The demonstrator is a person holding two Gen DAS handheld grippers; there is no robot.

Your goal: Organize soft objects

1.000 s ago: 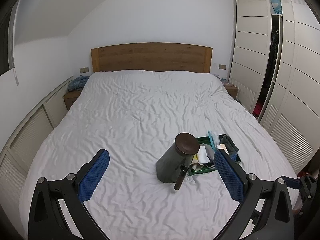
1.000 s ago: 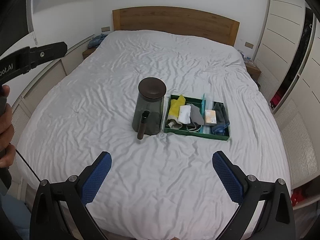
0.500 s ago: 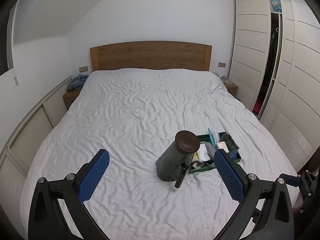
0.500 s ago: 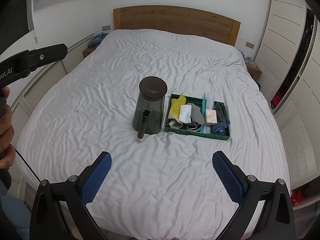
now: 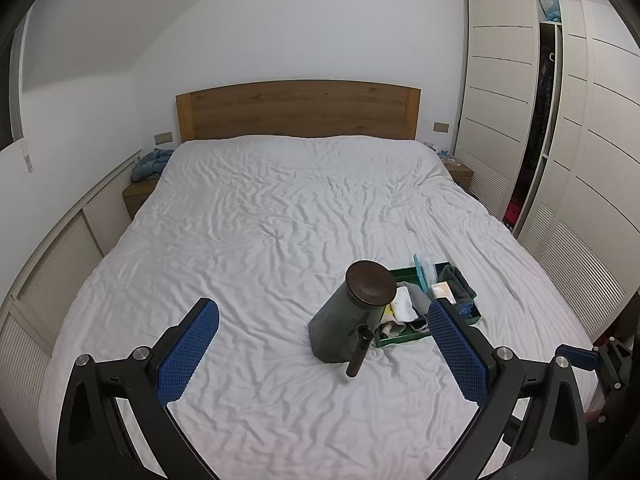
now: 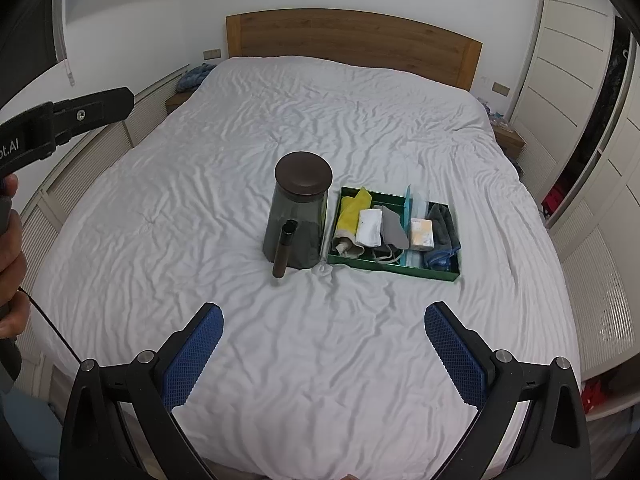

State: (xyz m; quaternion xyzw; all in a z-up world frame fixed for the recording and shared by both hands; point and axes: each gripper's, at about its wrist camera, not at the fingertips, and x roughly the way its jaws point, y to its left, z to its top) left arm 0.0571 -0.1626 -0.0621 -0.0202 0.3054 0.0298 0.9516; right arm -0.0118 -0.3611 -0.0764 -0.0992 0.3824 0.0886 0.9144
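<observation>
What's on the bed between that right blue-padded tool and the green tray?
Nothing but bare, wrinkled white sheet separates the right tool from the green tray, as the right wrist view shows.

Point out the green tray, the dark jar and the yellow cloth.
green tray point(image 6: 394, 270): right wrist view, near wall.
dark jar point(image 6: 298, 228): right wrist view, body.
yellow cloth point(image 6: 352, 212): right wrist view, middle fold.

On the bed, the jug stands at the tray's nine o'clock (nearly touching), headboard at twelve.

Green tray of cloths beside dark jar on bed.
</observation>
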